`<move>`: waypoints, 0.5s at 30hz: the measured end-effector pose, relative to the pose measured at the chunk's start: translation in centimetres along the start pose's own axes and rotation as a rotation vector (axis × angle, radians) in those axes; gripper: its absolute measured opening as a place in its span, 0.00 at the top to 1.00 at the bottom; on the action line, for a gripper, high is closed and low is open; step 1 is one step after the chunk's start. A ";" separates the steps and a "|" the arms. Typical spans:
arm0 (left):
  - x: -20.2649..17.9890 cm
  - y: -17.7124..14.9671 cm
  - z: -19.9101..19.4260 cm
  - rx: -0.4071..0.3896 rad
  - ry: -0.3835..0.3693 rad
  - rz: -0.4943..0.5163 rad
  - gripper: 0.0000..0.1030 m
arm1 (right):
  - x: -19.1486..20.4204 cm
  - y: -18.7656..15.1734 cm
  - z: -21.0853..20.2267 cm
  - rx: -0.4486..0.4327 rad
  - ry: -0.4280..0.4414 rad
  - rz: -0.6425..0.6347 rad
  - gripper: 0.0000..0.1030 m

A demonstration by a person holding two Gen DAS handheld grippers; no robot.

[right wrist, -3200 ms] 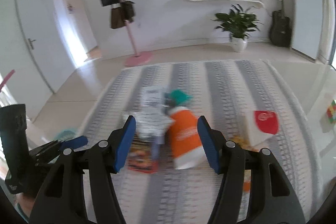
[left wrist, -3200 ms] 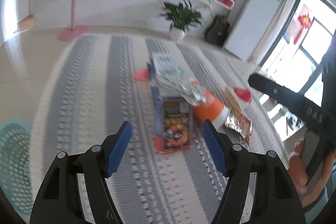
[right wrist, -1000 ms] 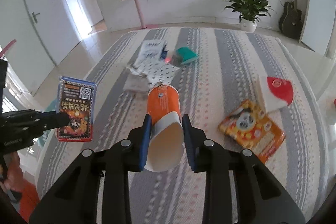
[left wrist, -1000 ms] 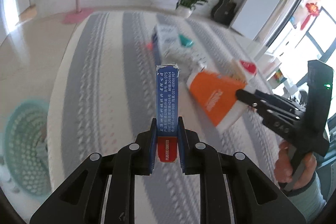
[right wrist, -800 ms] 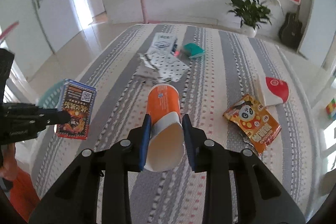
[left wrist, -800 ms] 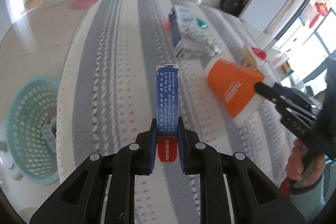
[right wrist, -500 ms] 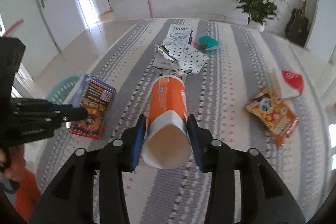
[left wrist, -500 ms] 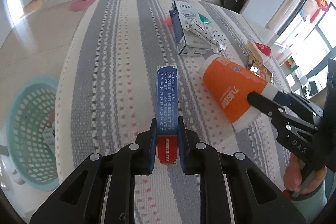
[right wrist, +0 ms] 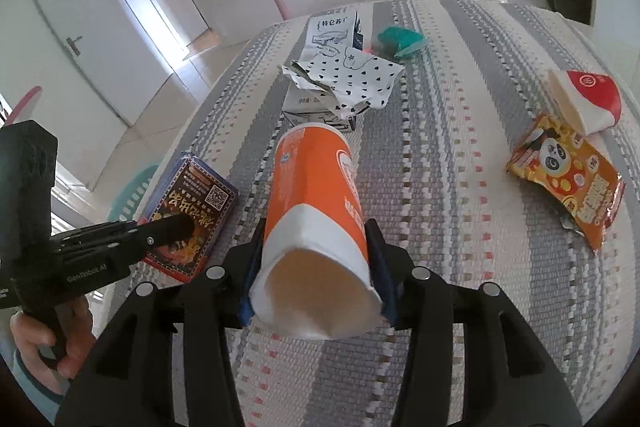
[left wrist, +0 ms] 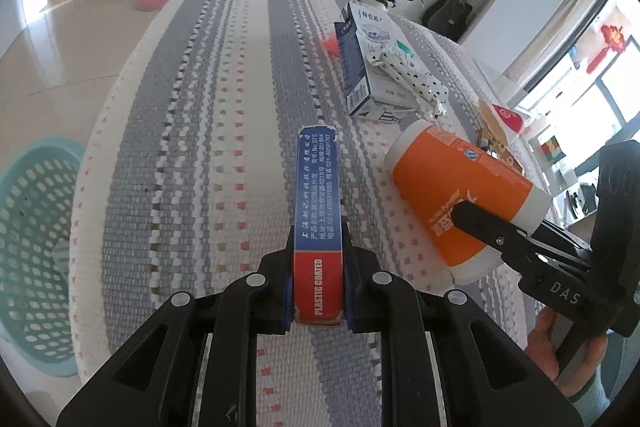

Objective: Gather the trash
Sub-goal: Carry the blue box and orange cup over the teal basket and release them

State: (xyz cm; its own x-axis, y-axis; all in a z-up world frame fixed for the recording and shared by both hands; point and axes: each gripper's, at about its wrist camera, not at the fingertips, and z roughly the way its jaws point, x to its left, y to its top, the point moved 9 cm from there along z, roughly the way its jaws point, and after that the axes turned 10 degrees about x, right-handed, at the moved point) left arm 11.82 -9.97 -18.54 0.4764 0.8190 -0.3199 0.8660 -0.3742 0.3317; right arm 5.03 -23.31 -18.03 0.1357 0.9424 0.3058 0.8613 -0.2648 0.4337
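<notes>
1. The left gripper (left wrist: 318, 291) points steeply down at the grey-and-white striped woven rug (left wrist: 224, 115). Its blue pads are pinched on the red lower end of a flat blue-and-red cardboard box (left wrist: 318, 219), which stands on its narrow edge and juts forward over the rug.
2. The right gripper (right wrist: 316, 267) also tilts down. Its pads sit against the white base band of an orange-and-white paper cup (right wrist: 316, 203), whose open mouth points away from the camera. The cup is squashed where it is held.
3. In the right wrist view, a hand (right wrist: 44, 343) at the lower left grasps the left gripper's black handle. In the left wrist view, a hand (left wrist: 560, 347) at the lower right holds the right one.
4. A teal perforated plastic basket (left wrist: 32, 227) stands on the tiled floor, just beside the rug's left edge.
5. On the rug lie a white-and-blue carton (right wrist: 332, 39) under a crumpled white wrapper with black hearts (right wrist: 352, 79), an orange snack bag with a panda print (right wrist: 568, 183) and a red-and-white paper pouch (right wrist: 588, 99).
6. Compared with a second ago, both grippers sit lower over the rug and the litter looks nearer. The right jaws have just been opening, with the cup between them, and its base now looks rounder. The left grip on the box is unchanged.
</notes>
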 end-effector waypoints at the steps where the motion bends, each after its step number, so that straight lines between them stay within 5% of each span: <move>1: 0.1 0.0 -0.1 -0.003 -0.001 -0.002 0.85 | 0.0 0.0 0.0 0.000 -0.002 0.002 0.60; 8: 1.6 0.5 -5.1 -0.122 -0.032 -0.031 0.85 | 2.6 1.0 -2.2 -0.046 0.024 0.000 0.64; 15: 6.4 0.5 -13.1 -0.285 -0.042 -0.126 0.85 | 11.2 3.7 -5.2 -0.116 0.082 -0.121 0.64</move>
State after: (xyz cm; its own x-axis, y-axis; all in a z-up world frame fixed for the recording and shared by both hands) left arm 13.28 0.84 -8.79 0.3792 0.8301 -0.4088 0.8441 -0.1293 0.5204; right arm 7.24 -14.84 -8.61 -0.0098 0.9502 0.3114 0.8061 -0.1768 0.5648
